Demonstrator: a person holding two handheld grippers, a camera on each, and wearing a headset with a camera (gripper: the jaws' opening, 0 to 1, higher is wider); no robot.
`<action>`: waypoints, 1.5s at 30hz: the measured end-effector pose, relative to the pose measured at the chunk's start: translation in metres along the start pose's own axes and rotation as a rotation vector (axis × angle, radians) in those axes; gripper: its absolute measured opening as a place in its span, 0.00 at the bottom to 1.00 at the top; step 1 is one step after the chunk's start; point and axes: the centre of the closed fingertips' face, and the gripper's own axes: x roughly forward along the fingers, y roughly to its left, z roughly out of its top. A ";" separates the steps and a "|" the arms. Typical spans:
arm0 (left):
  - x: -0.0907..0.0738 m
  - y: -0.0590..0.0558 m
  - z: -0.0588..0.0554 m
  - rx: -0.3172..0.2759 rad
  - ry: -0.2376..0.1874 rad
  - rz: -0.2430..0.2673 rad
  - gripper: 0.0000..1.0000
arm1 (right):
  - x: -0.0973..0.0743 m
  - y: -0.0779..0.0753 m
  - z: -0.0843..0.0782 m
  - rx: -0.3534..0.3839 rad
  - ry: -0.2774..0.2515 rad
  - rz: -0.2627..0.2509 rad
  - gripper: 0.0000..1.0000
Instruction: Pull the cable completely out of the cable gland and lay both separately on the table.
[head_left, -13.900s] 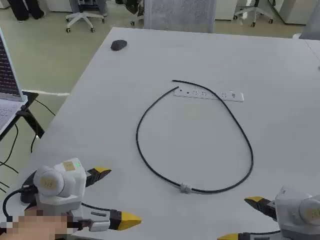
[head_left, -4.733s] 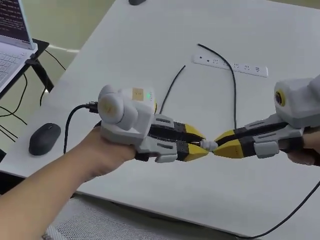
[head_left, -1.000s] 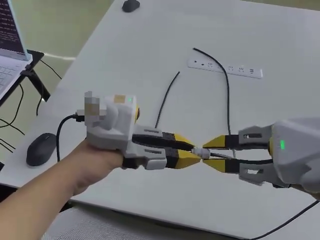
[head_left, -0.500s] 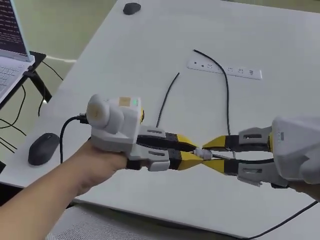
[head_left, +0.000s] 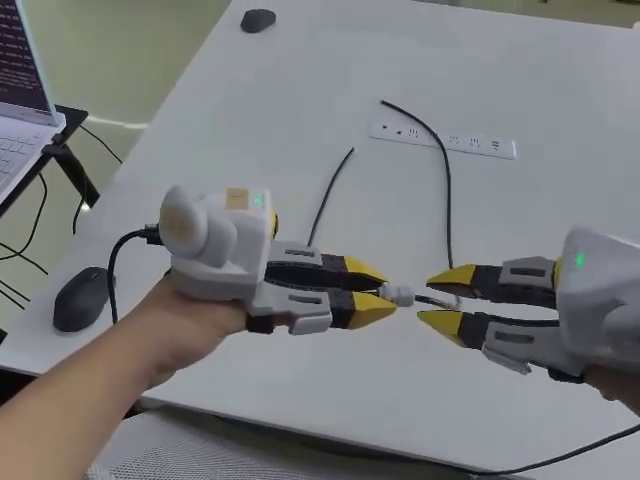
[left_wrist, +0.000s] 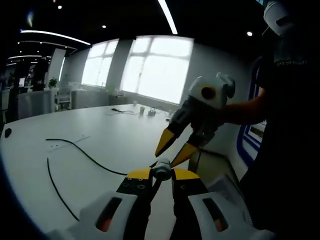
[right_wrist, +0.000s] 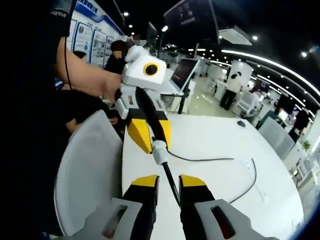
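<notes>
My left gripper (head_left: 388, 288) is held above the white table (head_left: 250, 120), shut on the small grey cable gland (head_left: 400, 296), which sticks out past its yellow tips. In the left gripper view the gland (left_wrist: 161, 168) sits between the closed jaws. The black cable (head_left: 447, 200) leaves the gland, runs between the jaws of my right gripper (head_left: 425, 298) and goes on across the table. The right jaws stand spread, clear of the cable. In the right gripper view the cable (right_wrist: 172, 187) passes through the gap of that gripper (right_wrist: 169, 180), with the gland (right_wrist: 160, 150) just ahead.
A white power strip (head_left: 445, 140) lies at the back under the cable's far end. One black mouse (head_left: 258, 19) sits at the table's far edge. Another mouse (head_left: 80, 297) and a laptop (head_left: 20, 90) are on a stand to the left.
The right gripper has drawn back to the right, away from the gland, and its jaws have spread. A short stretch of cable now shows between gland and right tips. The left gripper holds steady.
</notes>
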 end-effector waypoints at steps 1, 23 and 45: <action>-0.001 0.001 0.001 0.001 -0.001 0.001 0.15 | 0.000 0.000 0.000 -0.011 0.001 -0.013 0.10; -0.001 0.005 0.004 0.024 0.010 0.002 0.15 | 0.010 -0.001 0.016 -0.015 -0.004 -0.140 0.01; 0.000 0.000 -0.001 0.000 0.000 0.007 0.15 | 0.005 -0.001 0.004 0.098 -0.017 -0.162 0.00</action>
